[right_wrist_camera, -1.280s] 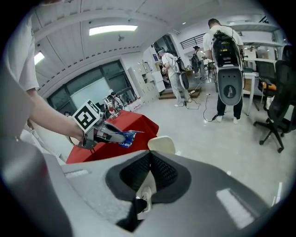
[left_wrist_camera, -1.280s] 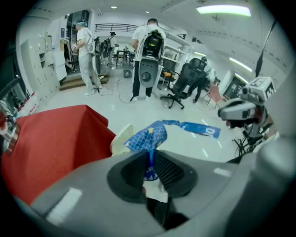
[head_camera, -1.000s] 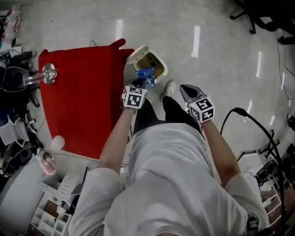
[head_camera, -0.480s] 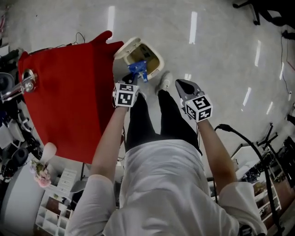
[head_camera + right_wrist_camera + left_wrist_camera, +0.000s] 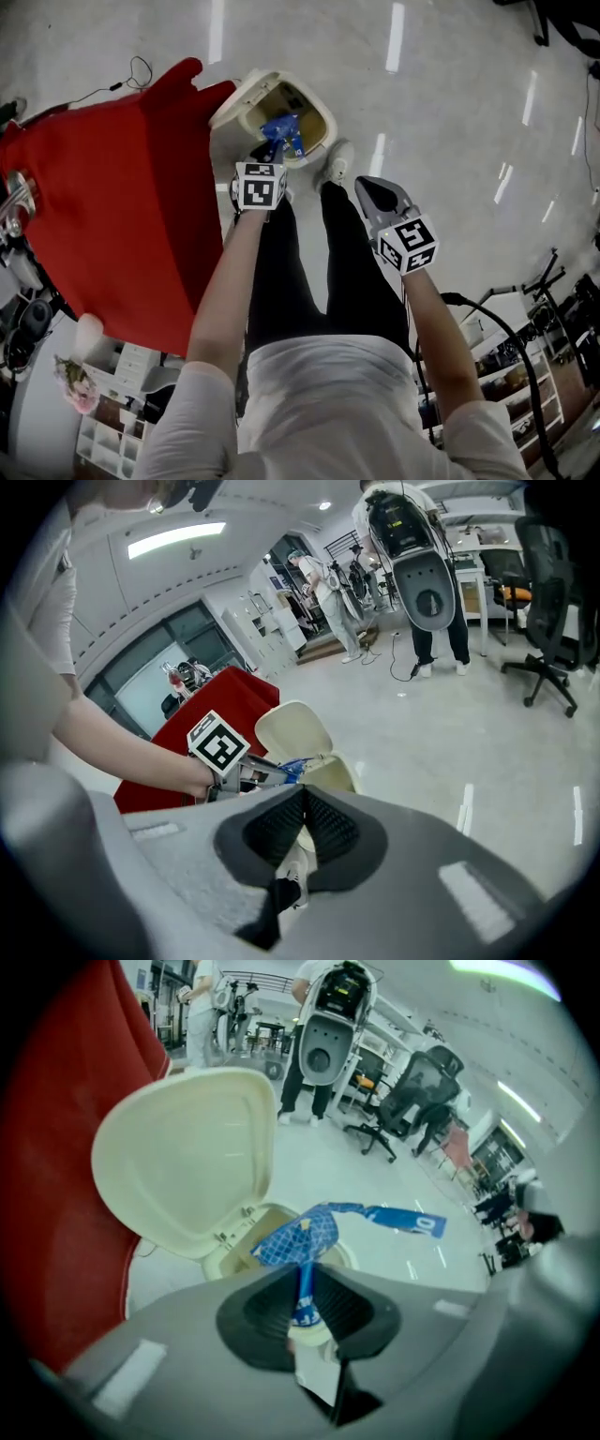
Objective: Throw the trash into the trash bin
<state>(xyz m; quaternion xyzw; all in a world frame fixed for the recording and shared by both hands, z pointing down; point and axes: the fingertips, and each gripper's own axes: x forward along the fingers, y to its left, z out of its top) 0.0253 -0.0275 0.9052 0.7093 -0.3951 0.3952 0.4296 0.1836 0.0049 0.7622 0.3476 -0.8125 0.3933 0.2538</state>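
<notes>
The red cloth (image 5: pixel 103 216) fills my left side. Just beside it stands the cream trash bin (image 5: pixel 330 122), lid (image 5: pixel 178 1162) flipped up. My left gripper (image 5: pixel 302 1290) is clamped on the blue wrapper (image 5: pixel 305 1237), which hangs over the bin's open mouth (crumpled, one strip trailing sideways). My right gripper (image 5: pixel 302 797) is pinched together on nothing, off to the side.

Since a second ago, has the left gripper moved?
Yes. The left gripper closed in on the trash bin, blue wrapper now over its opening.
</notes>
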